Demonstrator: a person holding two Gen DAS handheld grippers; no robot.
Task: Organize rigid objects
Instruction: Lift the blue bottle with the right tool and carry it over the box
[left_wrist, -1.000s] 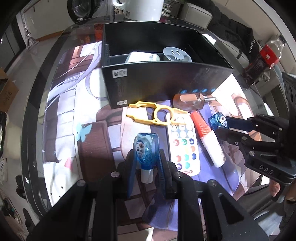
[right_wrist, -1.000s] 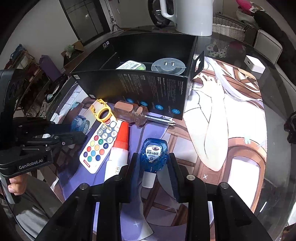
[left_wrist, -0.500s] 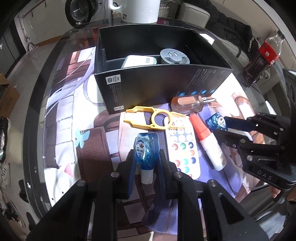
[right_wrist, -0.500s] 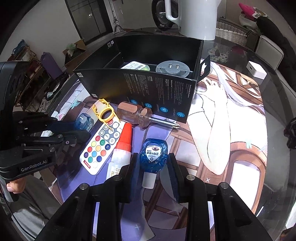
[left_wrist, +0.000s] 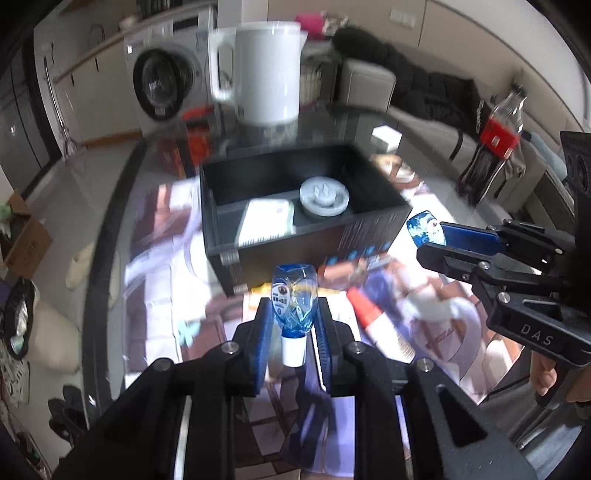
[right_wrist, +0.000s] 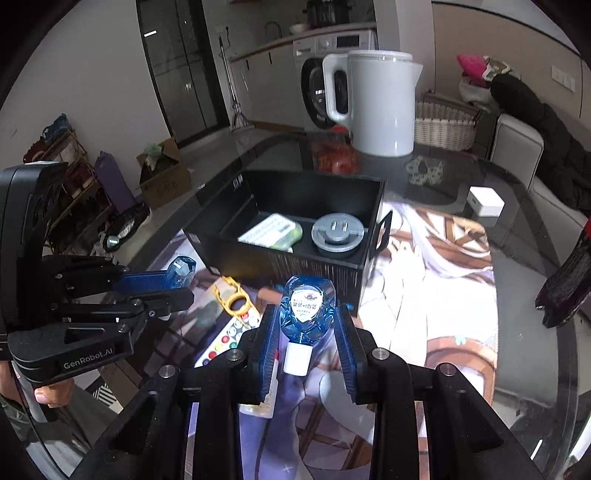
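left tool (left_wrist: 292, 320) clamped shut, right tool (right_wrist: 306, 329) likewise, both angled downward

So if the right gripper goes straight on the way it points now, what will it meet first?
Probably the near wall of the black box. The right gripper, shut on a small blue bottle, aims down at that wall, just beyond the bottle's tip. Depth is unclear, so it might instead reach the printed mat in front.

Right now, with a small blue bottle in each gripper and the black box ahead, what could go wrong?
1. Both bottles are pinched only by their lower bodies, the left gripper on its blue bottle and the right gripper on its blue bottle; either could tilt or slip.
2. The black box already holds a grey round plug and a white packet, so a dropped bottle may land on them.
3. The two grippers sit close together and could clash at the box.
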